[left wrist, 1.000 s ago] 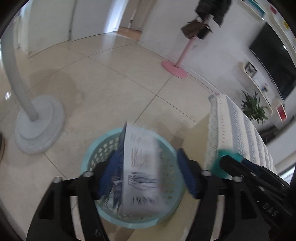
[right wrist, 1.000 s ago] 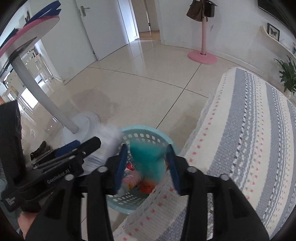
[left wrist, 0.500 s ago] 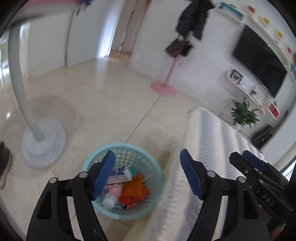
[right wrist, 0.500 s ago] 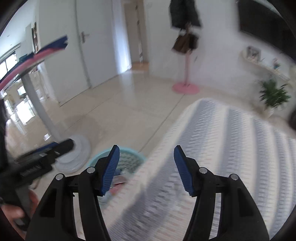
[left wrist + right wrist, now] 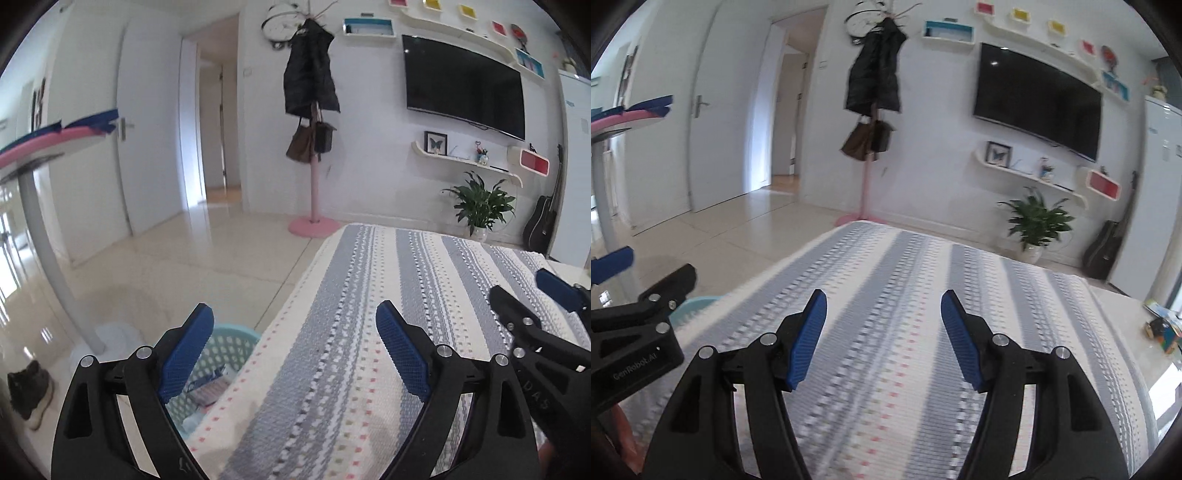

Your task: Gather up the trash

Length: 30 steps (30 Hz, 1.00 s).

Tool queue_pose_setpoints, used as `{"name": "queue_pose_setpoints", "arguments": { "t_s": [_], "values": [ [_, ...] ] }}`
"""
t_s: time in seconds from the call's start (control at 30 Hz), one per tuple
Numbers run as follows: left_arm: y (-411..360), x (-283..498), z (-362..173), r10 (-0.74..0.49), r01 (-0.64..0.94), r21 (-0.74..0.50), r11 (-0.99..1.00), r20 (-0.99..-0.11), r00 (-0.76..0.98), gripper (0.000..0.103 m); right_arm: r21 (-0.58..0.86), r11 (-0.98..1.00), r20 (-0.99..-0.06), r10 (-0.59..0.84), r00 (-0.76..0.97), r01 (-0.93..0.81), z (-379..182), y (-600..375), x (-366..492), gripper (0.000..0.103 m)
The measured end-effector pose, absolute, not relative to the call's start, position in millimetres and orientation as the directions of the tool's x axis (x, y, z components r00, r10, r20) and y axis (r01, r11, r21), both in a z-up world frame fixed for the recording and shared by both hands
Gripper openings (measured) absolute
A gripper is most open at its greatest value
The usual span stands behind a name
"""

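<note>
The left tongs (image 5: pixel 295 343) are hanging over the near left edge of a bed (image 5: pixel 369 332) with a striped grey and white cover. Their jaws are opening wide and nothing is lying between the blue pads (image 5: pixel 186 350); they are released. The right tongs (image 5: pixel 882 339) are also hanging over the same bed cover, more to the right, and their jaws are opening too, with only the striped cloth showing between them. In the left wrist view the right tongs are reaching in at the far right edge, and in the right wrist view the left tongs are standing at the left edge, so the two are staying side by side, well apart.

The trash basket (image 5: pixel 225 347), light turquoise with many holes, is standing on the floor (image 5: pixel 221 266) just beside the left side of the bed, below the left tongs. Some trash (image 5: pixel 207 387) is lying inside it; I think it is printed packaging, but the left finger is covering much of it. In the right wrist view only a small part of the basket rim is showing.

Farther left a white pole stand (image 5: pixel 48 251) is rising from the floor, and a dark shoe (image 5: pixel 29 391) is lying near it. At the far wall a pink coat rack (image 5: pixel 314 177) is carrying a dark coat, and a television (image 5: pixel 465 85) is hanging to the right of it.
</note>
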State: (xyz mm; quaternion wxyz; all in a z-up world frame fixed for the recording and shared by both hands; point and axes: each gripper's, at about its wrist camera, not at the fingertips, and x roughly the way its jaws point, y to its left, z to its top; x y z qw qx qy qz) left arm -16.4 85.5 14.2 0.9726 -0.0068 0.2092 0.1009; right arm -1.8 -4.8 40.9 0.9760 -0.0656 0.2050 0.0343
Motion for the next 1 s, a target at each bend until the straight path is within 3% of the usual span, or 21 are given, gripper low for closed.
{"name": "queue_pose_setpoints", "arguments": {
  "t_s": [0.23, 0.3, 0.5, 0.6, 1.0],
  "values": [
    [72.6, -7.2, -2.5, 0.236, -0.240, 0.041, 0.970, -0.404, 0.884, 0.095, -0.076, 0.996, -0.385, 0.018, 0.923, -0.051, 19.6, -30.7, -5.8, 0.061],
    [73.5, -6.2, -2.4, 0.251, -0.254, 0.046, 0.966, -0.404, 0.880, 0.095, -0.078, 0.996, -0.366, 0.021, 0.930, -0.053, 20.5, -29.6, -6.2, 0.069],
    [70.1, -11.4, 0.1, 0.269, -0.268, 0.055, 0.962, -0.380, 0.885, 0.095, -0.098, 0.994, -0.356, 0.016, 0.934, -0.054, 22.6, -22.5, -6.5, 0.074],
    [71.5, -12.9, 0.2, 0.269, -0.271, 0.049, 0.961, -0.379, 0.885, 0.095, -0.082, 0.996, -0.361, 0.005, 0.933, -0.037, 22.7, -26.0, -5.1, 0.083],
    [59.8, -19.0, 3.8, 0.290, -0.275, 0.093, 0.957, -0.326, 0.900, 0.095, -0.029, 0.999, -0.394, 0.005, 0.919, -0.017, 19.4, -31.8, -2.4, 0.084]
  ]
}}
